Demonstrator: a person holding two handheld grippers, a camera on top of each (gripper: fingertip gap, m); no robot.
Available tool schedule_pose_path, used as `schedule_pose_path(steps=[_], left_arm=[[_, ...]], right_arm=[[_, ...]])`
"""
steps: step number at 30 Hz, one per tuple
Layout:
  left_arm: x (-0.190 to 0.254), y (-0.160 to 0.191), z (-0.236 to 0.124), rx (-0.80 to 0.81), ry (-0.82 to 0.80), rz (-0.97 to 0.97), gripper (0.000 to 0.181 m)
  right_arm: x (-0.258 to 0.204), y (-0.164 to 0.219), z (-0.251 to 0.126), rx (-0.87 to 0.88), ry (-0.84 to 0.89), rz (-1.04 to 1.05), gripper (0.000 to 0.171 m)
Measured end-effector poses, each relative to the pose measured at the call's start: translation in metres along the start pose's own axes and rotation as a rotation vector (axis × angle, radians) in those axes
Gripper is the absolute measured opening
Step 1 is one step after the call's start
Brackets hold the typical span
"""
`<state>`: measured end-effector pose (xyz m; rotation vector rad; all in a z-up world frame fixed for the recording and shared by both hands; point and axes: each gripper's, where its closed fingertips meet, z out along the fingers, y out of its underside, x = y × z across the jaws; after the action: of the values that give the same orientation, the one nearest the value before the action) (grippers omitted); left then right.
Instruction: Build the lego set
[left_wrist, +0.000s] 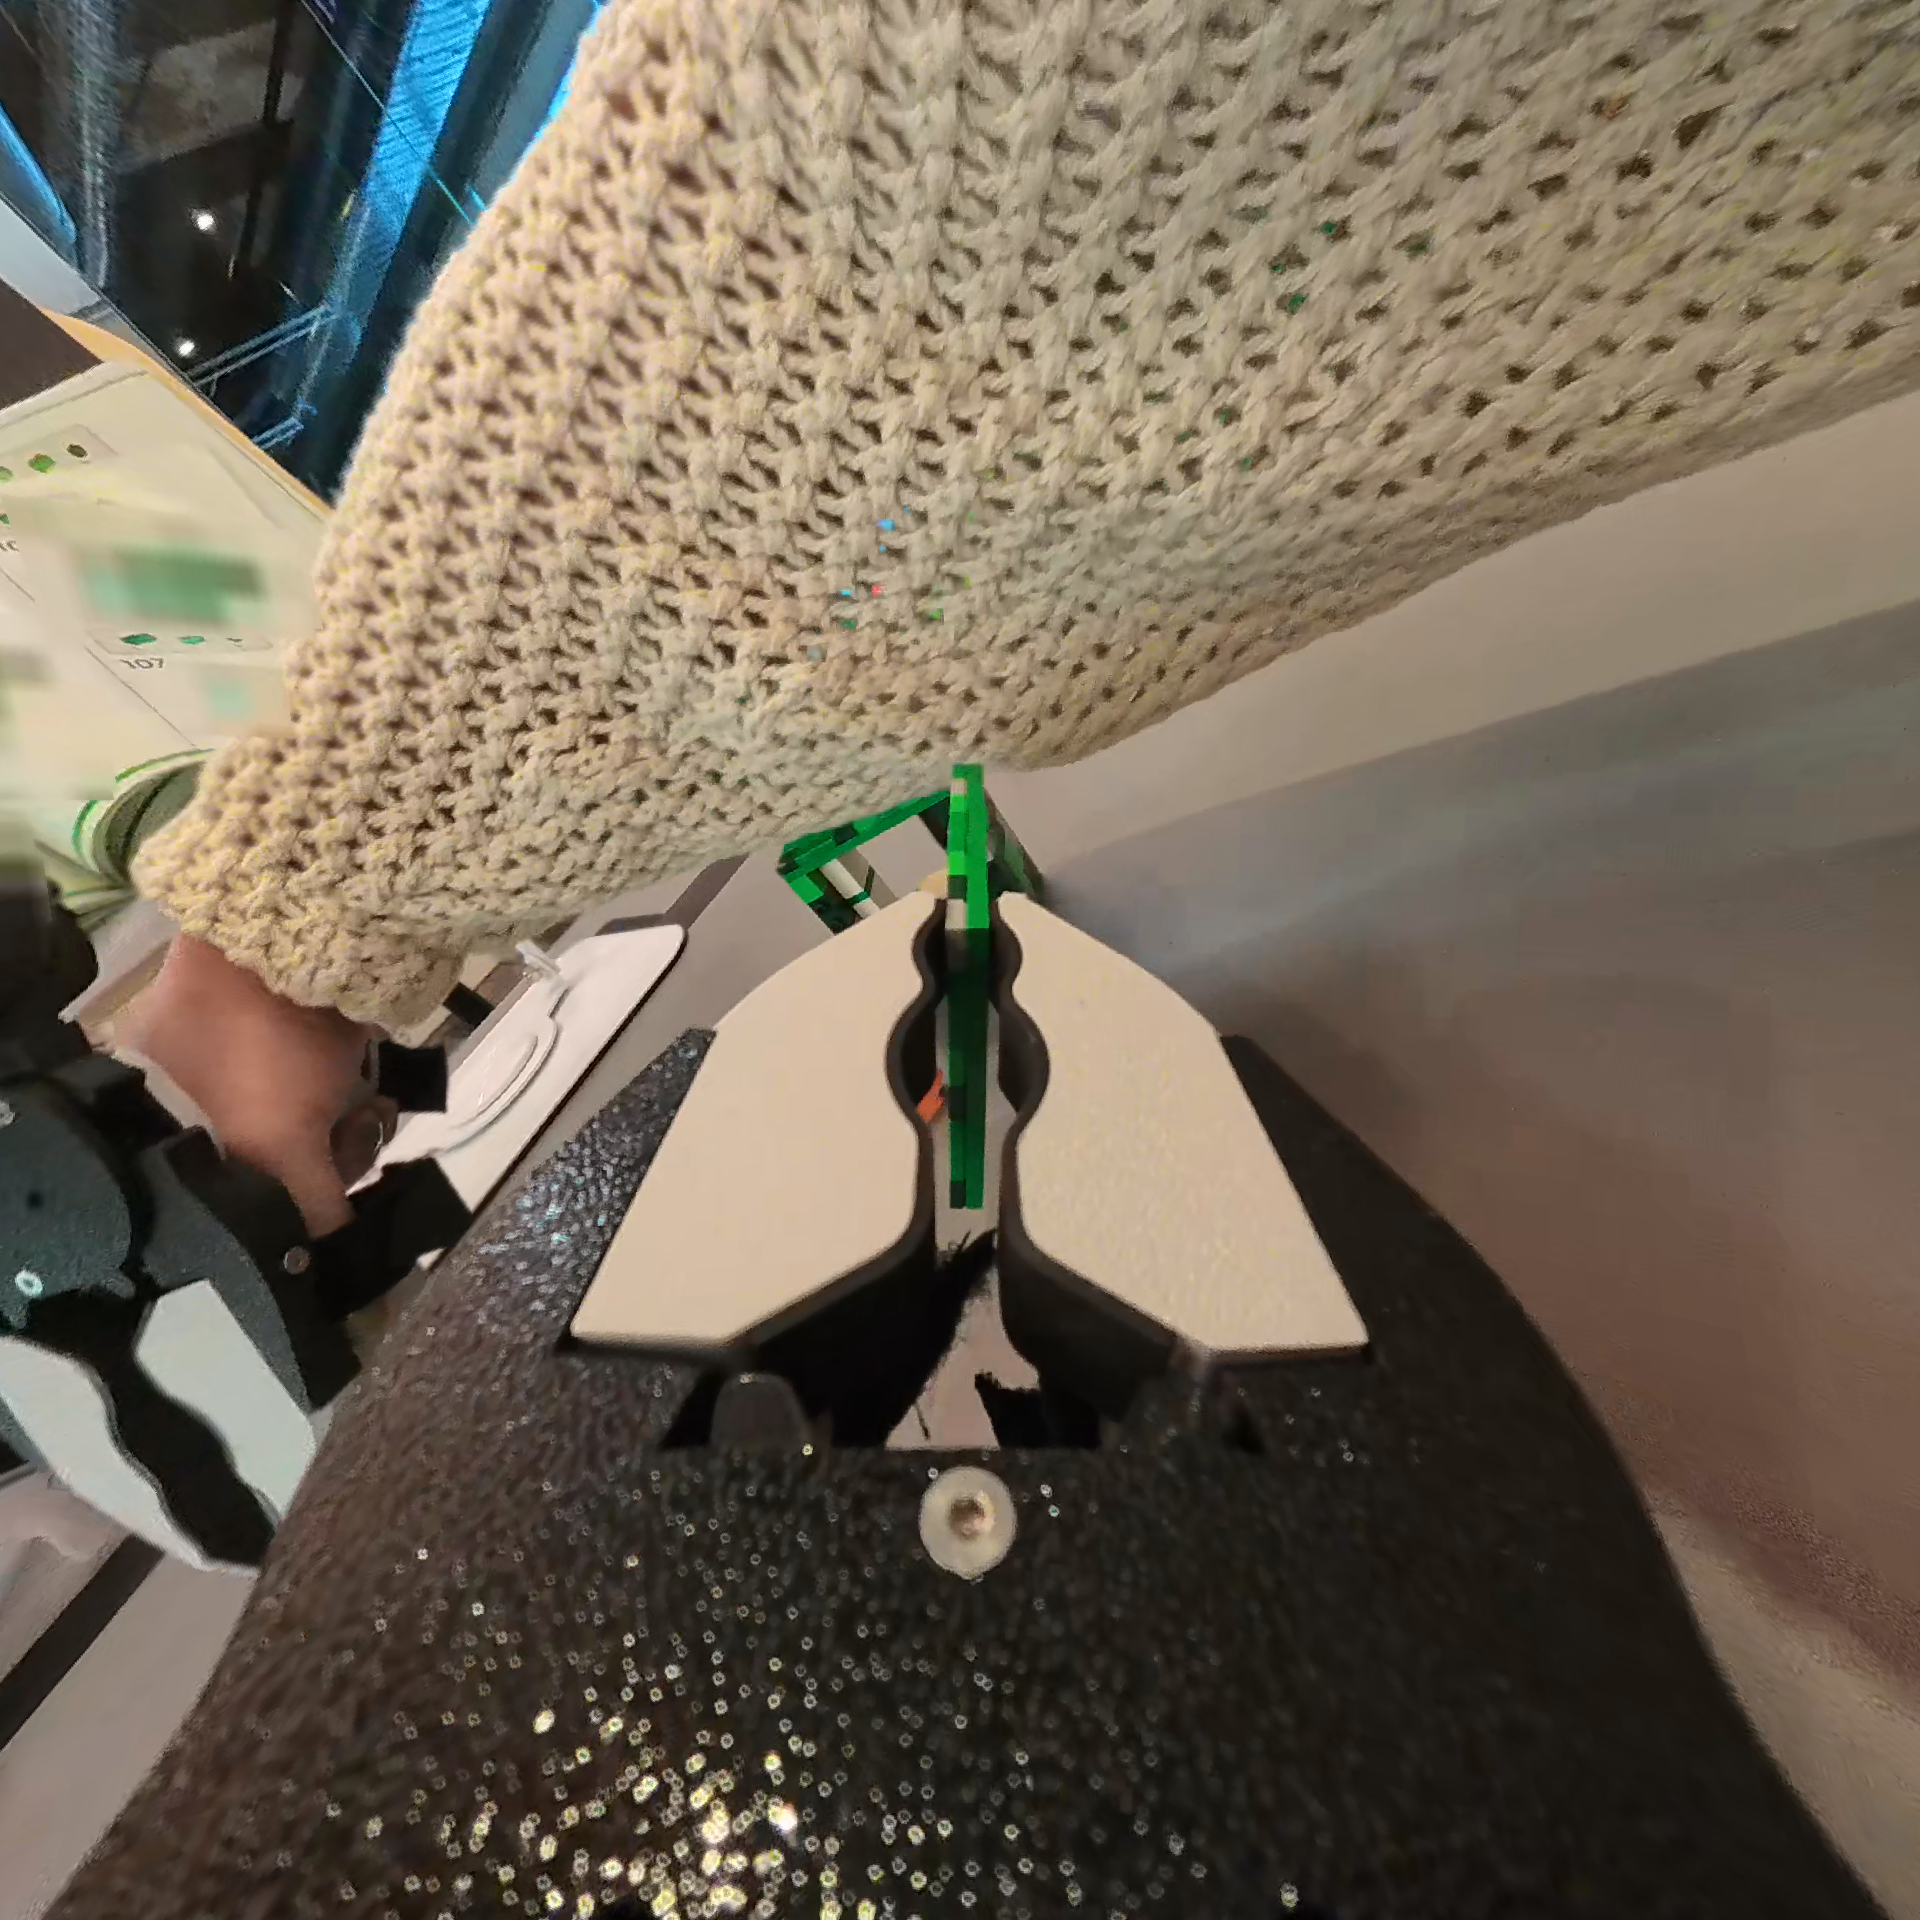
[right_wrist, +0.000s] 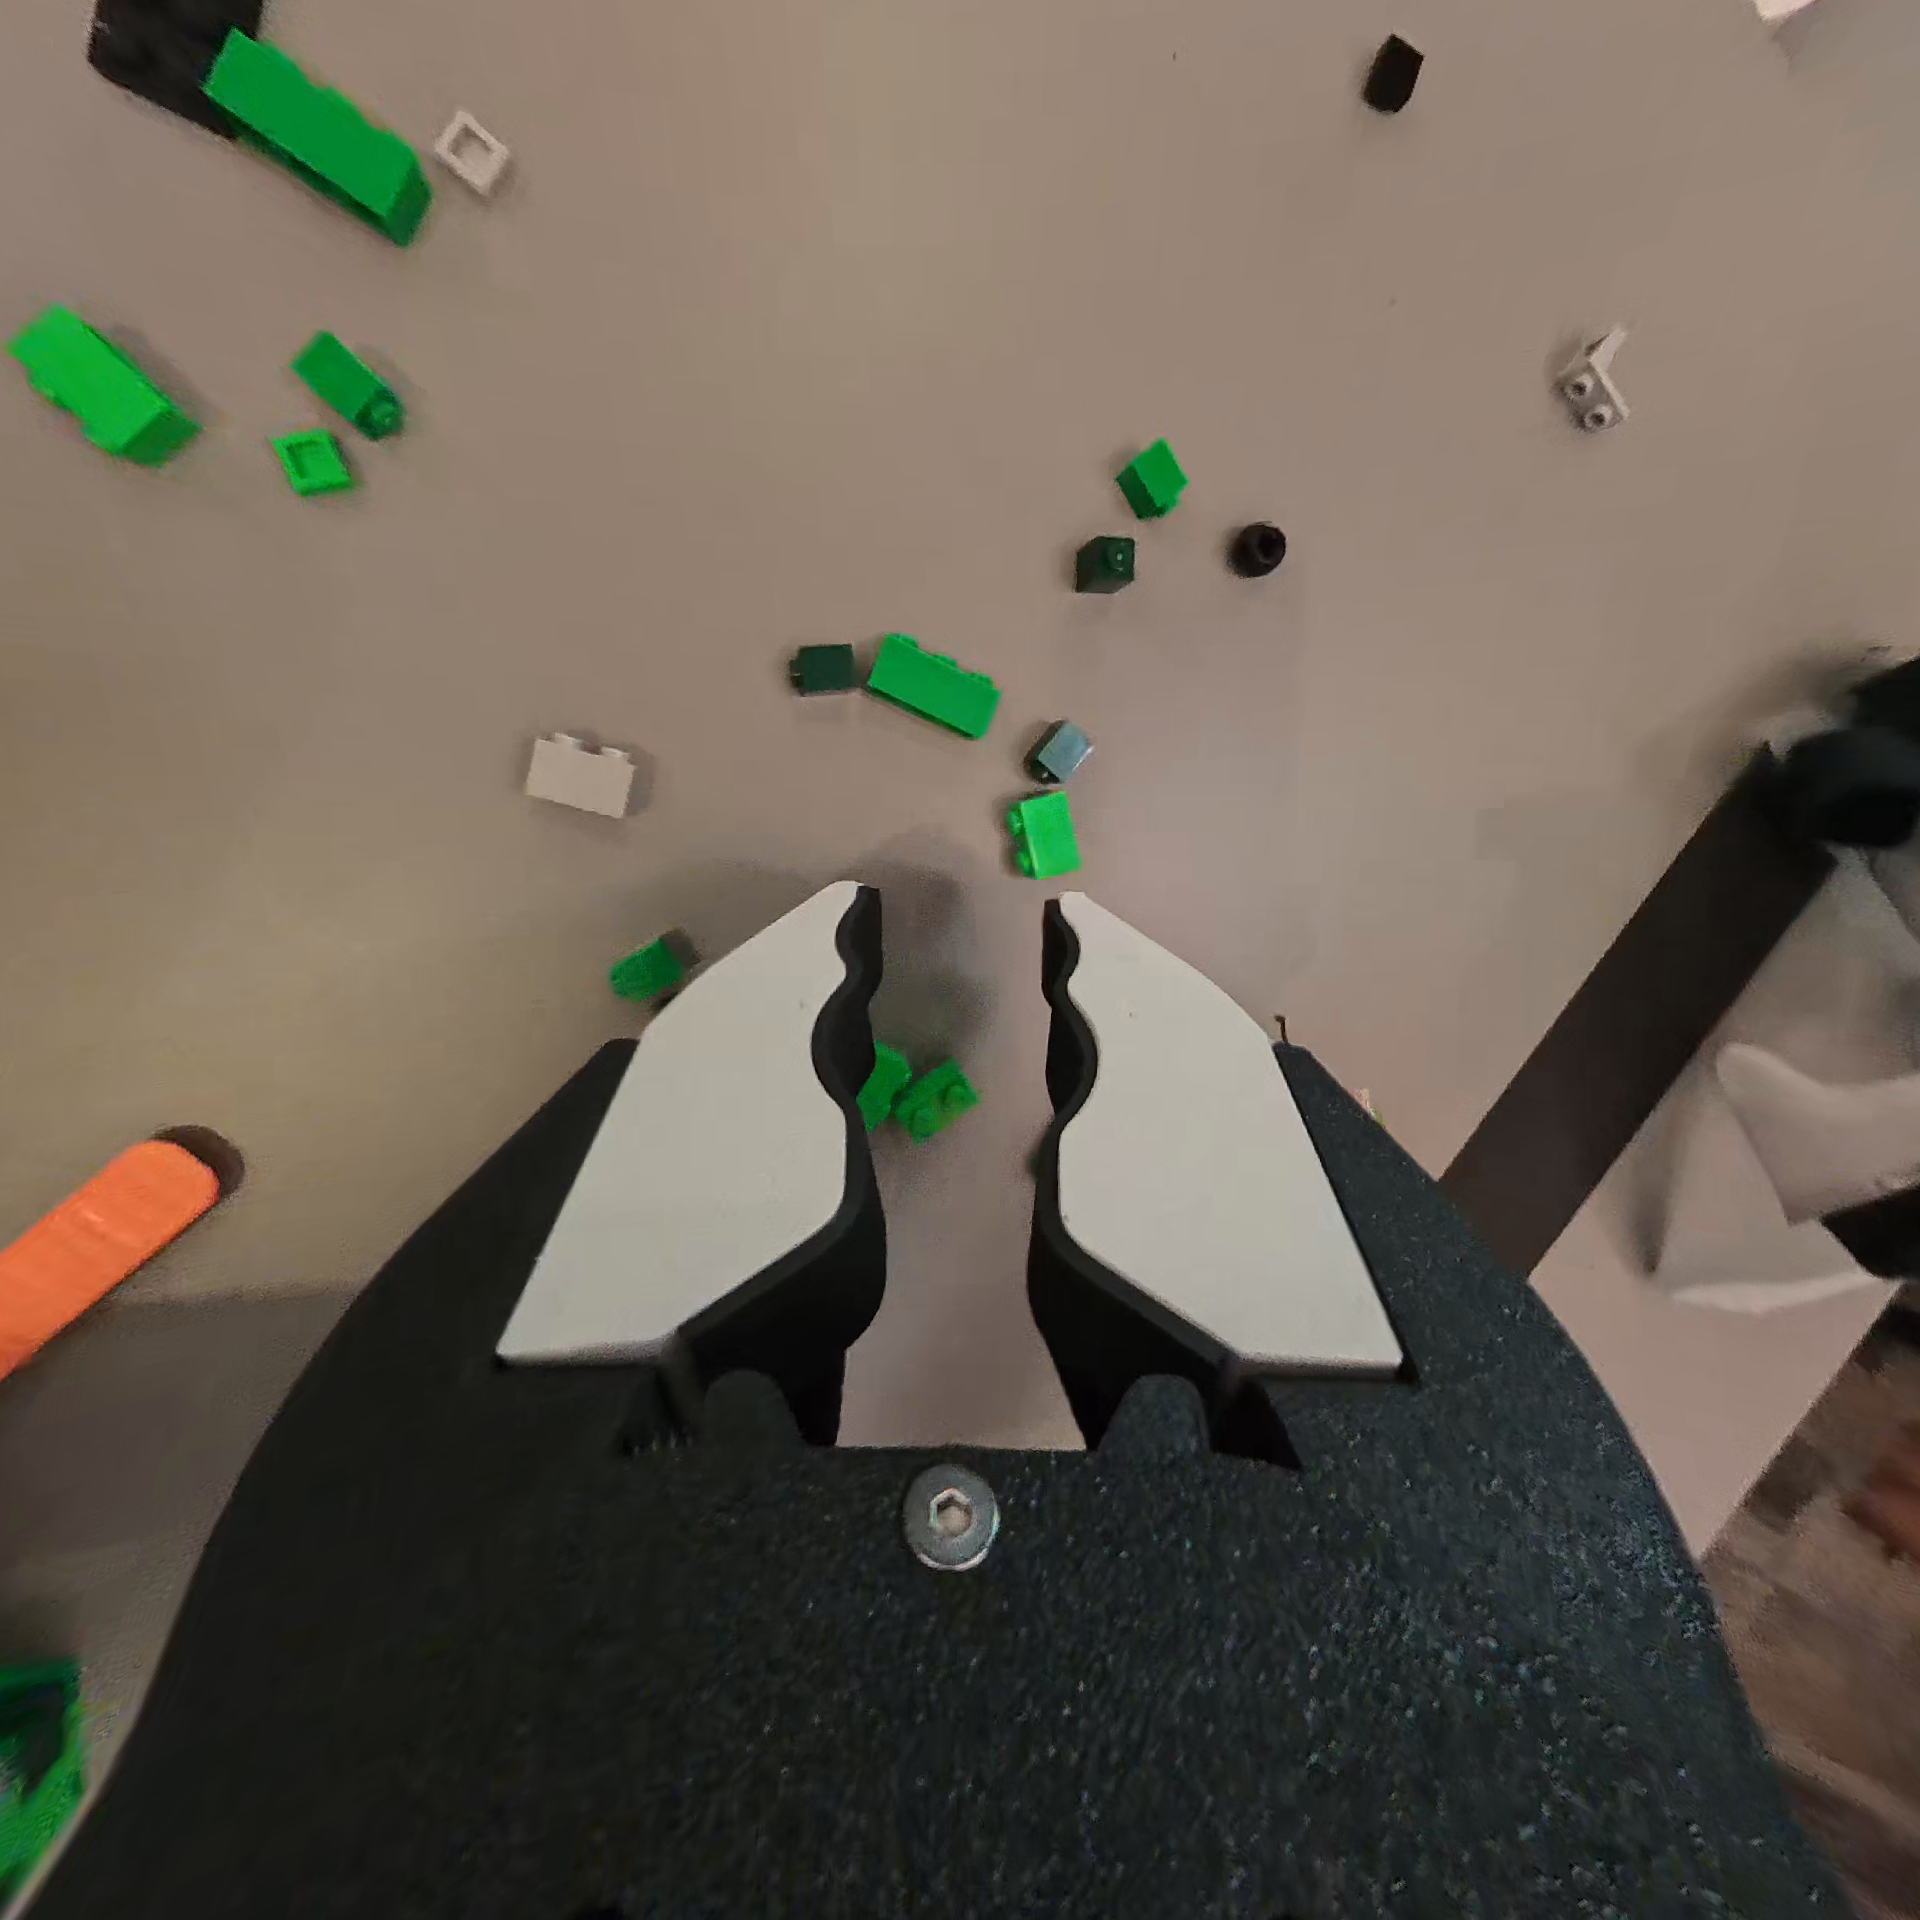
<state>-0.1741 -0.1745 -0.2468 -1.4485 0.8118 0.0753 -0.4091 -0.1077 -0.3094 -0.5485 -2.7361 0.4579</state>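
My left gripper (left_wrist: 964, 909) is shut on a thin green lego assembly (left_wrist: 966, 997) held edge-on, with more green and white parts (left_wrist: 847, 878) beyond the tips. A knitted beige sleeve (left_wrist: 1039, 416) crosses above it. My right gripper (right_wrist: 961, 904) is open and empty above the grey table, over loose bricks. Two small green pieces (right_wrist: 920, 1096) lie between its fingers. A bright green brick (right_wrist: 1044, 834) lies just past the tips, a grey piece (right_wrist: 1060, 750) and a longer green brick (right_wrist: 932, 686) beyond it. A light grey brick (right_wrist: 579, 776) lies to the left.
Larger green bricks (right_wrist: 312, 135) (right_wrist: 99, 384) lie far left, black bits (right_wrist: 1390, 71) (right_wrist: 1255, 548) and a white bracket (right_wrist: 1595, 384) to the right. An orange bar (right_wrist: 94, 1236) lies at left. The table edge (right_wrist: 1621, 1018) runs at right. The other gripper (left_wrist: 135, 1299) and an instruction booklet (left_wrist: 125, 540) show at left. The gap from one gripper's tips to the other's is roughly 25 cm. The light grey brick (right_wrist: 579, 776) is closer to my right gripper, around 5 cm from its tips; the left tips are 20 cm off.
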Motion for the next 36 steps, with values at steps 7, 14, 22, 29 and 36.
schedule_pose_path(steps=[7, 14, 22, 29, 36], left_arm=[[-0.002, 0.002, -0.001, 0.003, 0.008, -0.032, 0.006], [-0.016, 0.007, -0.003, -0.019, -0.047, -0.110, 0.006], [-0.044, 0.007, -0.012, 0.038, -0.105, -0.384, 0.006], [-0.033, 0.011, -0.005, 0.007, 0.035, -0.646, 0.006], [0.004, 0.022, 0.002, -0.108, 0.355, -0.955, 0.006]], right_arm=[[0.021, 0.003, 0.025, -0.054, -0.012, -0.036, 0.023], [0.028, -0.003, 0.004, -0.066, 0.059, 0.002, 0.012], [-0.024, -0.041, -0.180, 0.058, 0.648, 0.014, 0.012], [-0.208, -0.006, -0.187, 0.003, 0.605, 0.134, 0.012], [-0.314, 0.033, -0.107, 0.008, 0.292, 0.418, 0.012]])
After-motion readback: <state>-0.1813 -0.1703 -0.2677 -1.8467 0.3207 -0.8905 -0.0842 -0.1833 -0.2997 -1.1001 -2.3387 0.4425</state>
